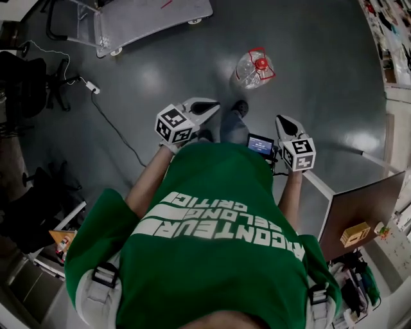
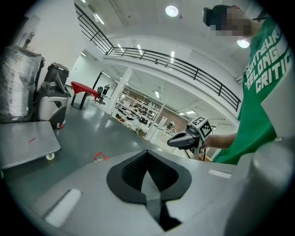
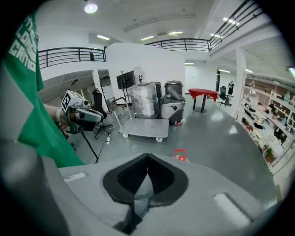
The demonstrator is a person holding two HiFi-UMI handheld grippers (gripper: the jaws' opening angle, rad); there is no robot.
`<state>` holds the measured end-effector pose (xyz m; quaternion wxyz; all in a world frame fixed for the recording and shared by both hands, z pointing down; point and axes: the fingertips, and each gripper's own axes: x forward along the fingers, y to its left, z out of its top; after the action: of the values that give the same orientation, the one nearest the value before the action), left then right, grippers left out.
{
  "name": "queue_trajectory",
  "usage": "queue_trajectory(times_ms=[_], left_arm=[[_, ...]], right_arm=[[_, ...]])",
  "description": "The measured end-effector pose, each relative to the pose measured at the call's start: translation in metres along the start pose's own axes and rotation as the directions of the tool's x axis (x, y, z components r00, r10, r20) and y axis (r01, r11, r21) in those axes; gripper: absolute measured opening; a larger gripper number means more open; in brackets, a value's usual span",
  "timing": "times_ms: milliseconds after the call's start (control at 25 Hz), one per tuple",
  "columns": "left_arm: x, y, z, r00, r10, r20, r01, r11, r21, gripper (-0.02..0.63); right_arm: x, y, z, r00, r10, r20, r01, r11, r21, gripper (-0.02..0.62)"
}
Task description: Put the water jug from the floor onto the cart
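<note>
Water jug sits on the floor, cart well left of it and further back, left hand-held gripper and right hand-held gripper on its near side.

Grey floor, water jug, cart, cable

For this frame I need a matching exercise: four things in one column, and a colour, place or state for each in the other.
1. water jug
2. cart
3. left gripper
4. shirt

A. green
B. jaws together, nothing held
C. flat deck, nothing on it
D. clear, on the floor

Pairs: 1-D, 2-C, 3-B, 4-A
</note>
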<state>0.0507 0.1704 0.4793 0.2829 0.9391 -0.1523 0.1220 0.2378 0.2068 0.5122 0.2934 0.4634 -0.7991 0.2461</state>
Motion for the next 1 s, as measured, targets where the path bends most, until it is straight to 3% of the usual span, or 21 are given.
queue_trajectory(times_ms=[440,1000], left_arm=[[0.086,0.014,0.039,0.996,-0.059,-0.071,0.060,0.998,0.017,0.015],[0.148,0.030,0.074,0.992,-0.035,-0.122,0.037,0.999,0.012,0.014]], right_arm=[[0.010,-0.082,0.005,1.000,-0.012,-0.018,0.013,0.999,0.036,-0.006],[0.029,-0.159,0.012,0.999,0.024,-0.025,-0.023,0.997,0.068,-0.006]])
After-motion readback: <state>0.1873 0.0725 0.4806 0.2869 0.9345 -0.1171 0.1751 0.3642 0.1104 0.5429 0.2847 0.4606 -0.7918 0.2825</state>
